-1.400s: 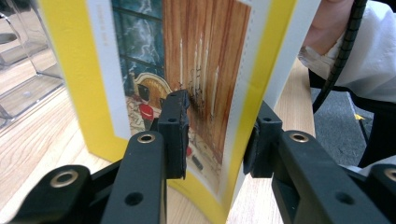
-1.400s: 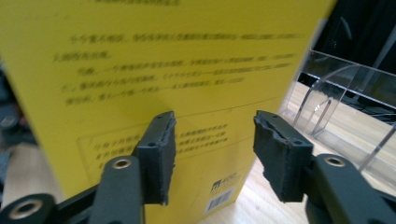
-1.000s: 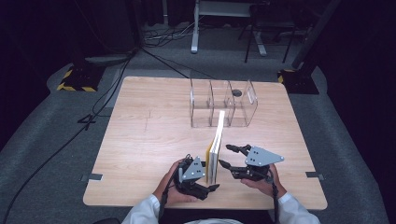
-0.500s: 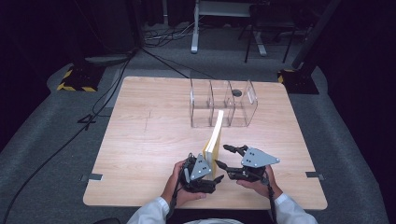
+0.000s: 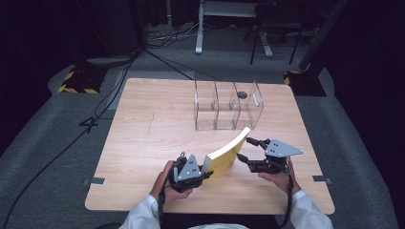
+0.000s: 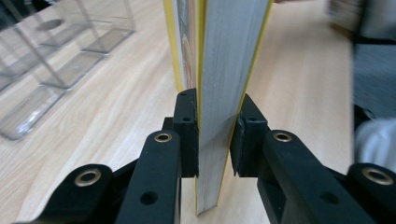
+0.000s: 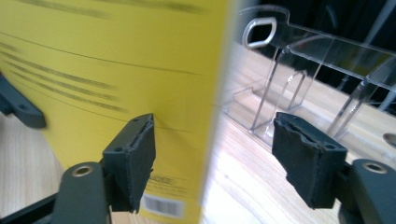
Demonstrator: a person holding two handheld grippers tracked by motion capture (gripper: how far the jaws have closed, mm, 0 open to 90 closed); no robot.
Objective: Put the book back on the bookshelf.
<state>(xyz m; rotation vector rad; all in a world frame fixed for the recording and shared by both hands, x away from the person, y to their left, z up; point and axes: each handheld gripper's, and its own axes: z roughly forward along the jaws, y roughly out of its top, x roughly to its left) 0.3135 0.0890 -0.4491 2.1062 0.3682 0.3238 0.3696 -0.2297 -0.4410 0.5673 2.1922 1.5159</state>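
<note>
1. the left hand-held gripper (image 5: 203, 174) was clamped on the lower edge of a yellow book (image 5: 226, 152), its jaws pressing both covers. the book stood tilted above the near middle of the worktop (image 5: 143, 143), leaning toward the right hand-held gripper (image 5: 248, 151).
2. the right hand-held gripper's jaws were spread wide, one just beside the back cover, the other well clear; it held nothing.
3. risk, as i judged it: held by one edge only, the book could pivot or slide out of the pads and drop flat.
4. if the right jaws closed at a slant, they could crease the soft cover or splay the pages.
5. the cover looked smooth and glossy, the page block pale and flat.
6. the clear plastic divided organizer (image 5: 228, 106) behind was rigid, thin-walled and see-through; the worktop was pale wood grain.
</note>
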